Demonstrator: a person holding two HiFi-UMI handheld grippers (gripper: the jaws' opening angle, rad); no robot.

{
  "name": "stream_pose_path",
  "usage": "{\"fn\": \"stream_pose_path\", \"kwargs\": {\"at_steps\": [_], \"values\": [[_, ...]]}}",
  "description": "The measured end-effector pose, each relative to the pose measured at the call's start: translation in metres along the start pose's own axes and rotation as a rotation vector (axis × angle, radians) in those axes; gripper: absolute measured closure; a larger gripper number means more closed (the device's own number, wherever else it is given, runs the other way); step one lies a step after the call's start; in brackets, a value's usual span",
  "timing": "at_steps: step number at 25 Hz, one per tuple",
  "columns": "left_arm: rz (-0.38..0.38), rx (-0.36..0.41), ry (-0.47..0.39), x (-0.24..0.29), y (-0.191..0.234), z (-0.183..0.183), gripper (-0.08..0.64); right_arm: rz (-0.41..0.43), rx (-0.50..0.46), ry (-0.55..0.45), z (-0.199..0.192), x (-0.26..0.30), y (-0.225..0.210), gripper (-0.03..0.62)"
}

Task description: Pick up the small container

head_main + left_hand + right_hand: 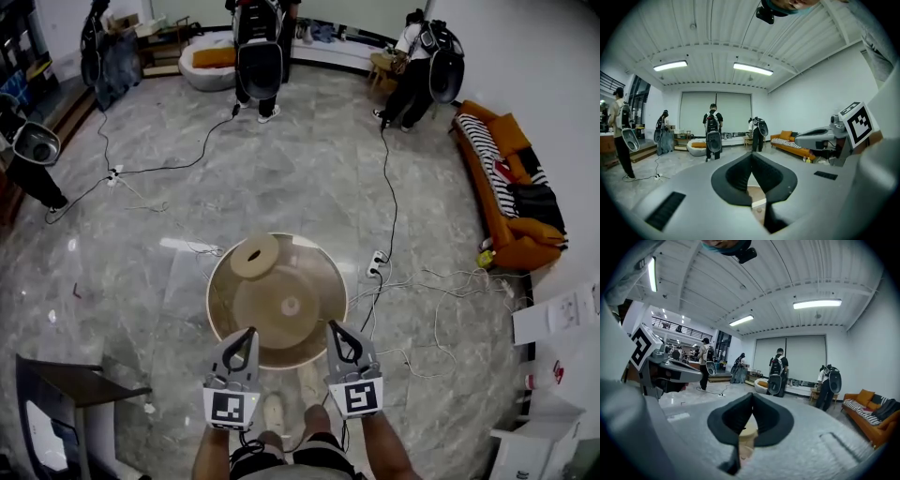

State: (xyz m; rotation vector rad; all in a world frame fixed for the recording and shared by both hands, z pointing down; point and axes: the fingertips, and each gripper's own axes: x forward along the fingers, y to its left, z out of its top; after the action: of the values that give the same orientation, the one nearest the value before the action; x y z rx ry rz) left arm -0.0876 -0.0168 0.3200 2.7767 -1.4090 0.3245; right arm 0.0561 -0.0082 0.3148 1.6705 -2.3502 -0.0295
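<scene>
A round tan table (225, 309) stands just ahead of me. At its far left rim sits a tan round container (255, 255) with a hole in its top. A small pale round thing (291, 306) lies near the table's middle. My left gripper (247, 332) and right gripper (335, 327) hover side by side over the near rim, both shut and empty. In the left gripper view the left gripper (751, 153) has its jaws touching, with the table (757, 196) below them. Below the shut right gripper (753, 395), the right gripper view shows the tan container (748, 434) through the gap.
Cables and a power strip (377, 265) trail over the marble floor right of the table. A dark side table (70, 386) stands at the lower left. An orange sofa (502, 192) lines the right wall. Several people with backpacks (258, 56) stand far off.
</scene>
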Motion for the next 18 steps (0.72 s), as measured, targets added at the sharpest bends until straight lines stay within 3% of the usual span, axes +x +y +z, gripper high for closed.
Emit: {"fn": "stream_pose_path", "kwargs": {"at_steps": [6,18], "values": [[0.065,-0.162,0.065,0.070,0.024,-0.039,0.543,0.075,0.014,0.031,-0.047,0.082,-0.022,0.589],[0.123,-0.216,0.151,0.154,0.061,-0.167,0.543,0.188,0.042,0.104,-0.175,0.194,-0.017,0.590]]}}
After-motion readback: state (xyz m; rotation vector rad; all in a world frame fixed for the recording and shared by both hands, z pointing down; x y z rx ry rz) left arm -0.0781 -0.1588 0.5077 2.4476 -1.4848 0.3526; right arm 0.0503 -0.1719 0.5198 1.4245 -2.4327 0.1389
